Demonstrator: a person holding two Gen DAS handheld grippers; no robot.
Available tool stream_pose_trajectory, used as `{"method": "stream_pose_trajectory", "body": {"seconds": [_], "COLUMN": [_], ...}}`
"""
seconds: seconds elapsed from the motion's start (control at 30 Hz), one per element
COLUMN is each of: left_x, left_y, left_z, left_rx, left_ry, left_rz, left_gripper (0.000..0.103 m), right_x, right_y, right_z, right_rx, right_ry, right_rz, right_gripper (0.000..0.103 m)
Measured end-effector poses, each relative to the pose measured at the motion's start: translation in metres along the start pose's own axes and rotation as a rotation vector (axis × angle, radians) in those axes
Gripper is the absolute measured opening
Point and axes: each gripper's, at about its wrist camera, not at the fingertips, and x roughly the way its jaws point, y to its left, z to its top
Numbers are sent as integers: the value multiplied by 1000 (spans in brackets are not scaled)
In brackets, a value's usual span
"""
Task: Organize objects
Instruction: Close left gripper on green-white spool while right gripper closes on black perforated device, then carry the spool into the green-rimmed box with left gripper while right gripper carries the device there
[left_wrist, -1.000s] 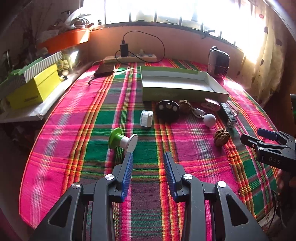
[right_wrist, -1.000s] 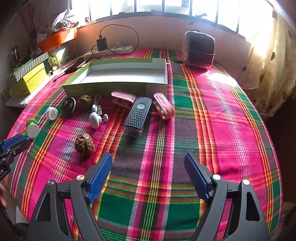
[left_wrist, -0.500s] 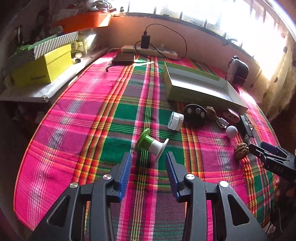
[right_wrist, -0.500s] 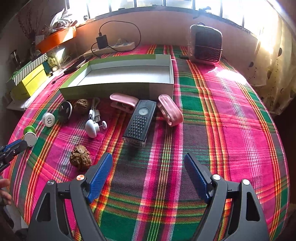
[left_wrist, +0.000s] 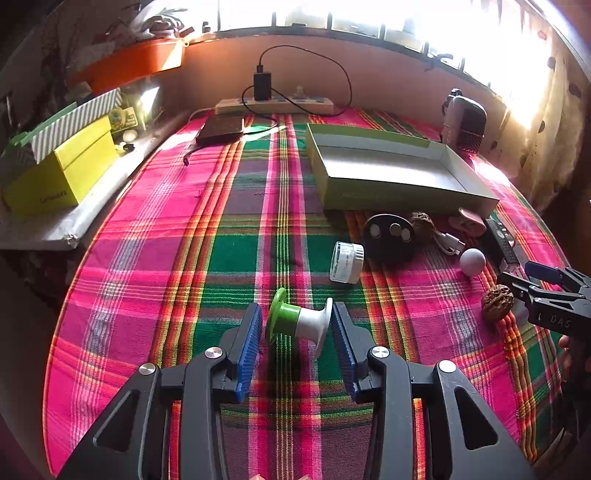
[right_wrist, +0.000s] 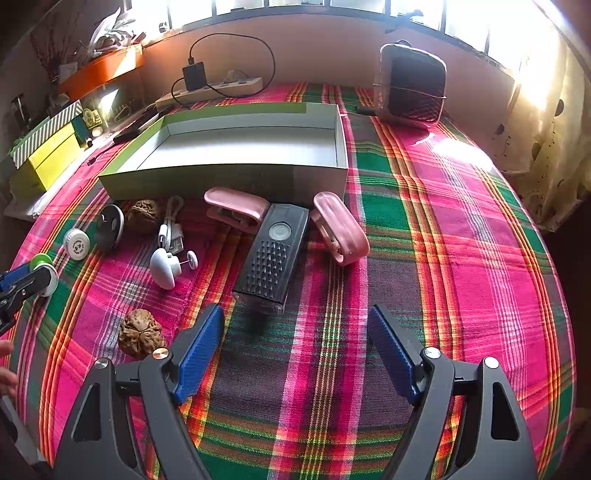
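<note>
A green-and-white spool (left_wrist: 297, 322) lies on its side on the plaid-covered table (left_wrist: 184, 258), set between the blue pads of the left gripper (left_wrist: 295, 325), whose jaws are spread around it, the green flange just beside the left pad (left_wrist: 251, 332) and the white flange at or touching the right one; contact cannot be told for sure. Just ahead and to the right of that gripper sit a small white jar (left_wrist: 346, 262), a black disc (left_wrist: 391, 236) and a white ball (left_wrist: 472, 261), with an open green box (left_wrist: 388, 192) farther ahead. The right gripper (right_wrist: 295, 350) hovers with its jaws spread wide and nothing between them, a black grater-like block (right_wrist: 272, 258) just ahead of it, a walnut (right_wrist: 139, 332) close beside its left finger (right_wrist: 199, 347), and two pink clips (right_wrist: 236, 208) (right_wrist: 340, 229) flanking the block's far end near the box wall.
</note>
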Motion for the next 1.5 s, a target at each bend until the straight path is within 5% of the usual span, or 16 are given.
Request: {"method": "stream_pose_trajectory", "body": {"seconds": [0.23, 0.9, 1.5], "left_x": [15, 22, 22], "left_y": [3, 6, 9], "left_z": [5, 13, 15], "left_rx": [-15, -27, -48], "left_ry": [51, 31, 28], "left_rz": [0, 18, 22], "left_gripper": [36, 36, 30], "right_x": [6, 18, 12], "right_y": [-2, -3, -1], "right_z": [8, 23, 22], "right_rx": [22, 52, 73], "right_ry": [4, 0, -26], "right_rz": [-21, -50, -55], "right_gripper": [80, 80, 37]}}
